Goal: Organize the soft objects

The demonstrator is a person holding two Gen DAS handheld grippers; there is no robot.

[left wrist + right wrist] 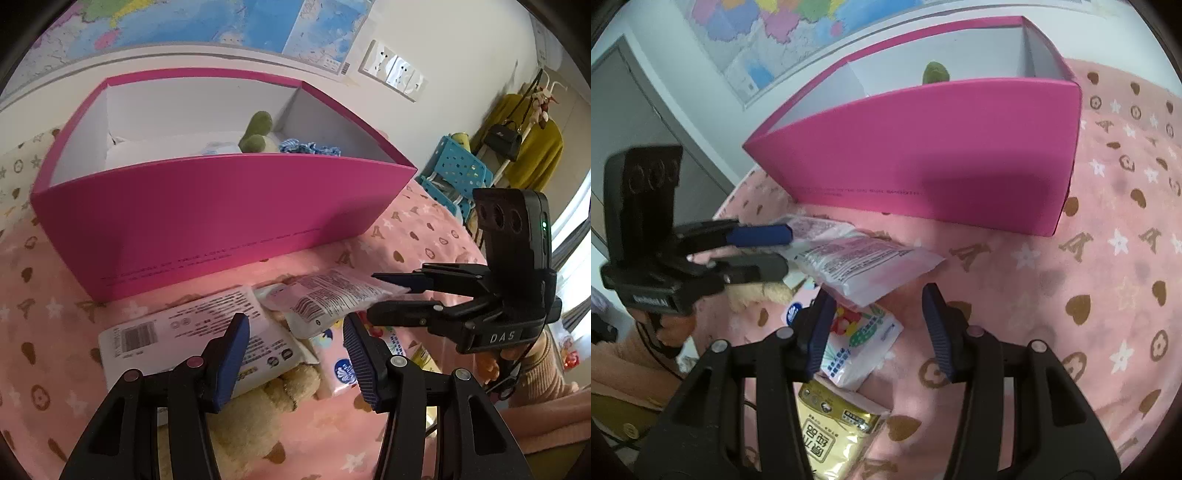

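Pink box [207, 218] behind; both grippers (left [295, 354], right [877, 325]) spread wide, seemingly empty.

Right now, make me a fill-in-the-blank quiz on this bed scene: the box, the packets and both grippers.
The large cardboard box is ___ on the outside. The soft plush toy lying inside it is ___. The left gripper and right gripper both have jaws standing ___. The shiny gold packet lies ___ the box, on the pink patterned bedspread.
Missing words: pink; green; open; outside.
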